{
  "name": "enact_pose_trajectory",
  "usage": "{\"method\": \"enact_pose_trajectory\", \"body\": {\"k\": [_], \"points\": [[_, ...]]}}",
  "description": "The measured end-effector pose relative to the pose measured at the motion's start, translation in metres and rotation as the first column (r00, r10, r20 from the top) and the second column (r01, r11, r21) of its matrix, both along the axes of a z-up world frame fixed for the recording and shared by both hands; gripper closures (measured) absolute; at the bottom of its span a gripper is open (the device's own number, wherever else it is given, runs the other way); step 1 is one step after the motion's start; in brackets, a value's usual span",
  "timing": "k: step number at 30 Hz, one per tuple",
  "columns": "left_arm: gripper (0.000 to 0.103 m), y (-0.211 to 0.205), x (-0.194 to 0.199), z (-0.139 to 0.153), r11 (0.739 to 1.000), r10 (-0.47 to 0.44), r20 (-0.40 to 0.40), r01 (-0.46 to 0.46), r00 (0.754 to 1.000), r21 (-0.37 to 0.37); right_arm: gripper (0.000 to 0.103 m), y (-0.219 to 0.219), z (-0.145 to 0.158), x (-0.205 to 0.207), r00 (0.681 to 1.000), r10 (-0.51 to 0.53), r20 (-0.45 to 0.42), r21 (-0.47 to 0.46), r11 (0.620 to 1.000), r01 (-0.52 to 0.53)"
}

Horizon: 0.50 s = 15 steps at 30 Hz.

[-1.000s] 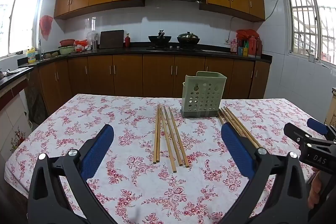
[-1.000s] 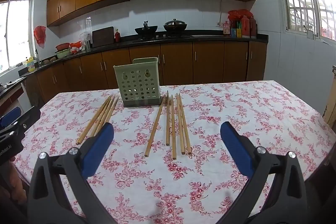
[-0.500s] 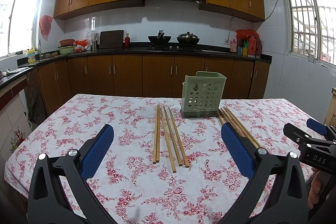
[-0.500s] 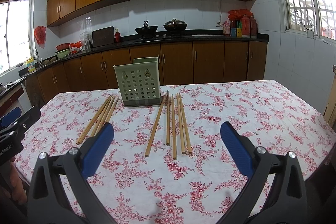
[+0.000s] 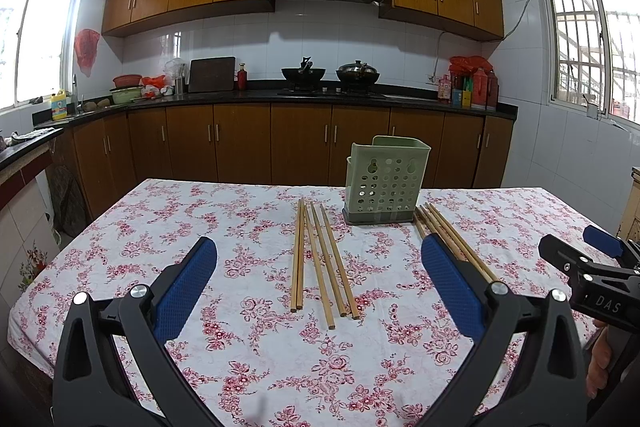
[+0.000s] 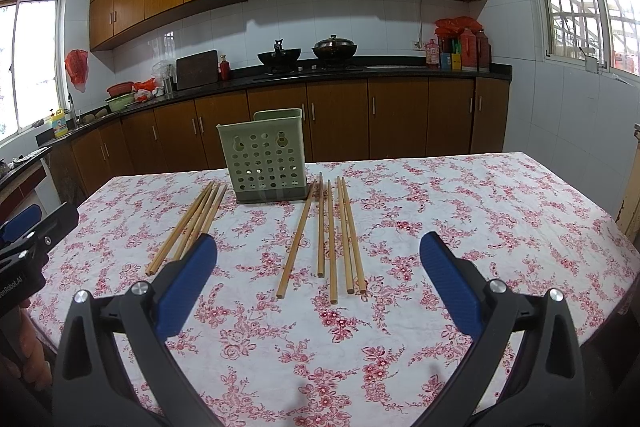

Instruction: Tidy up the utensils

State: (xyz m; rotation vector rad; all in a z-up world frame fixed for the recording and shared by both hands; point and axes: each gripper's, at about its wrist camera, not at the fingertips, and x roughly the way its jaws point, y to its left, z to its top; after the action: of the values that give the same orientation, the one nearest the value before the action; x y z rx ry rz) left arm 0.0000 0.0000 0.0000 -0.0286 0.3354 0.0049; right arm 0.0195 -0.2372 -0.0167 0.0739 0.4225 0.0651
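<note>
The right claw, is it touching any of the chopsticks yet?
Apart. The right wrist view shows the right claw open above the tablecloth, and the chopsticks lie loose between its blue pads, touching neither.

Clearance check: table open in front of both grippers, one upright obstacle at mid-table.

Left gripper jaws spread wide, nothing between them; bare floral tablecloth below and ahead gives free passage up to the left chopstick group. Right gripper likewise wide apart over open cloth, near ends of the right chopstick group just ahead. Green perforated holder stands upright between the two groups, touching or nearly touching the far ends of both; it blocks a straight pass across there. Right side of the table is clear cloth. Grippers well apart from each other.
</note>
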Motion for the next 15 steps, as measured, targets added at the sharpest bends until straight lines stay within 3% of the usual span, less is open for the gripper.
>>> {"method": "enact_pose_trajectory", "body": {"k": [15], "points": [[0.002, -0.0019, 0.0006, -0.0028, 1.0, 0.0, -0.001, 0.0, 1.0, 0.0, 0.004, 0.0013, 0.0001, 0.0016, 1.0, 0.001, -0.003, 0.0, 1.0, -0.001]]}}
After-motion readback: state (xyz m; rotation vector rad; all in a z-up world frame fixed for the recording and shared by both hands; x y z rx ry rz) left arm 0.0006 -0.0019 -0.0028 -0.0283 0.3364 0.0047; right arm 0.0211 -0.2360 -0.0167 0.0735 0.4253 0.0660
